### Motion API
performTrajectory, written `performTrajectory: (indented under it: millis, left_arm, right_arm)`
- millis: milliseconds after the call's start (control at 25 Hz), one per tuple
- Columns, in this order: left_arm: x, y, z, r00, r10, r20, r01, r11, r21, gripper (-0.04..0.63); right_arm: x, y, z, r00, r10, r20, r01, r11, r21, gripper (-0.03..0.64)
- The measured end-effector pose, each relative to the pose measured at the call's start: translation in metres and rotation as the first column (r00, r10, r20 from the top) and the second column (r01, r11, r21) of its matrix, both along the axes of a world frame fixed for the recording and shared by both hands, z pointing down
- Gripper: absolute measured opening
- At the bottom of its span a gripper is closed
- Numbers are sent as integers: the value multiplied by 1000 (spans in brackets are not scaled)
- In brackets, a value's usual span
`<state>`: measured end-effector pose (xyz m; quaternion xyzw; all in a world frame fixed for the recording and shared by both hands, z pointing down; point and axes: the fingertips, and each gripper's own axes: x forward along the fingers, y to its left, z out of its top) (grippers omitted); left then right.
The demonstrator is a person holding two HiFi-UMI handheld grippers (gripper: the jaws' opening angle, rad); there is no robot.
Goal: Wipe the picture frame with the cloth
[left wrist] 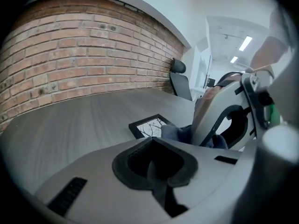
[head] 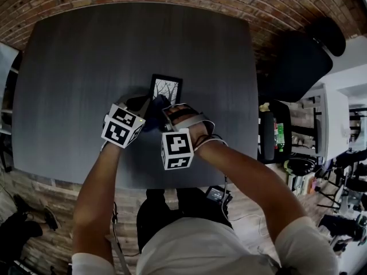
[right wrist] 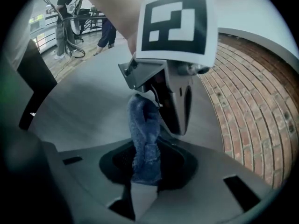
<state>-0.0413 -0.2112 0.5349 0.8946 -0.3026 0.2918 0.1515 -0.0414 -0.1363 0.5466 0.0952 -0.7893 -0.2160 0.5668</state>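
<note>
Blue cloth (right wrist: 144, 139), one, gripped by the right tongs (right wrist: 141, 174); left tongs (left wrist: 155, 166) clenched together. One black picture frame (head: 166, 89) lies on the table (head: 86, 56), its long axis running away from the person.

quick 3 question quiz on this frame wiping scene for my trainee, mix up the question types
1. True or false: the right gripper has its jaws shut on the blue terry cloth.
2. The black rectangular picture frame with the tree print is: A) lying flat on the dark grey table; B) standing upright; C) lifted in the air.
3. Fill in: the wall beyond the table is made of red ____.

Key: 1 true; 2 A; 3 brick.
</note>
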Motion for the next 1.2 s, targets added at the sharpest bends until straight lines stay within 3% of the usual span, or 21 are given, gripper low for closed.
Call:
performTrajectory:
  millis: [160,360,680,1200]
  left_arm:
    - [13,6,18,997,66,40,-64,997,-36,8]
    - [6,7,27,999,-14,-33,10,994,-113,8]
    - [7,6,27,999,-24,-28,21,994,-110,8]
    - [9,20,27,997,-73,-2,73,992,-104,8]
  right_arm:
    - [0,5,12,1000,8,-13,-8,1000,-29,103]
    - [10,12,12,1000,28,-3,-28,997,-76,103]
    - [42,21,13,997,77,-26,-80,985,-150,103]
    - [96,35,8,987,141,-70,-151,975,-161,103]
